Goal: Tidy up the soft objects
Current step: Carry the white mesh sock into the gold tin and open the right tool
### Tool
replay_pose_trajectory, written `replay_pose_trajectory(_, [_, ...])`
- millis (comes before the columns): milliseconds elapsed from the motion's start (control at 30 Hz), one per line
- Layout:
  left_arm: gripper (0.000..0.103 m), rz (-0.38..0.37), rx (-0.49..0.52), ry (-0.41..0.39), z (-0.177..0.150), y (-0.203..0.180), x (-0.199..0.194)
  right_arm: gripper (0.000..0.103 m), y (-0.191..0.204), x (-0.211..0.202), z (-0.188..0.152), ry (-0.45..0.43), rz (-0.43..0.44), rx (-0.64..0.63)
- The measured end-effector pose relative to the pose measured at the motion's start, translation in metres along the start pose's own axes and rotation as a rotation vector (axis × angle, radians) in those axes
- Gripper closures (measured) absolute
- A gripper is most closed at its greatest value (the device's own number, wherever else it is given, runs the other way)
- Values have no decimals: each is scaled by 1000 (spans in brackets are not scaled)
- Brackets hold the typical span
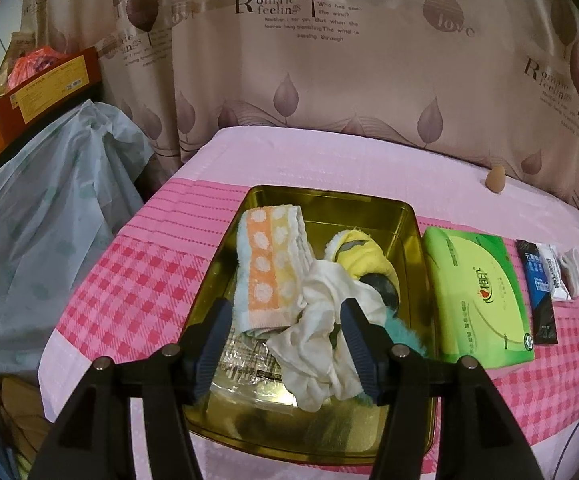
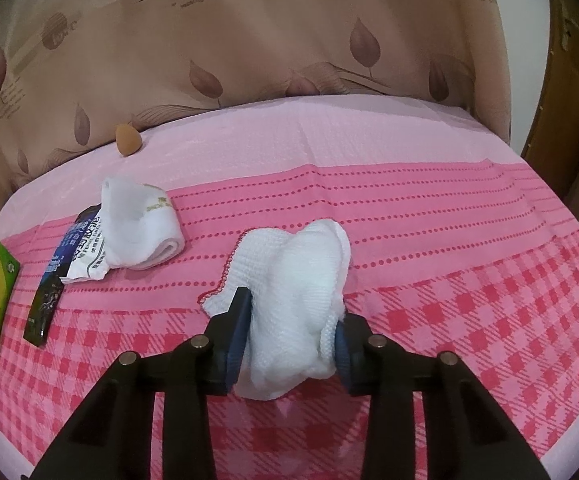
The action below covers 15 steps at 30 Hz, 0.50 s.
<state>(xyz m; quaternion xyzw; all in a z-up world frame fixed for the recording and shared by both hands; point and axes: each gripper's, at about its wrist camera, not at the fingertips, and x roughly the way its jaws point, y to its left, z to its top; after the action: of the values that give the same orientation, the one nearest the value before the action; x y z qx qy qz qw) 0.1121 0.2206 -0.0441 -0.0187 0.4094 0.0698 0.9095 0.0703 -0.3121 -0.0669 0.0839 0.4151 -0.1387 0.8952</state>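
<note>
A gold tin [image 1: 321, 196] on the pink checked bedspread holds an orange dotted towel [image 1: 267, 268], a yellow plush piece [image 1: 357, 252], a teal fluffy item [image 1: 405, 332] and a crumpled cream cloth [image 1: 321, 320]. My left gripper [image 1: 285, 312] hangs over the tin's near half with its jaws wide apart. The cream cloth lies loose between them. In the right wrist view my right gripper [image 2: 293, 312] is shut on a white waffle cloth [image 2: 297, 276] with a red stitched edge, and both pads press into it just above the bedspread.
Right of the tin lie a green tissue pack [image 1: 477, 292], a black sachet [image 2: 49, 292], a white packet [image 2: 85, 264] and a rolled white towel [image 2: 141, 224]. A beige sponge egg [image 2: 128, 140] sits by the curtain. A plastic-covered heap [image 1: 49, 220] stands left of the bed.
</note>
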Motion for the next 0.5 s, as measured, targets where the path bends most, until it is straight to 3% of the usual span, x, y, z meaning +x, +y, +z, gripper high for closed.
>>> replay_pose_trajectory(500, [45, 43, -81, -11, 1, 20, -2, 70, 53, -34, 14, -68, 109, -56])
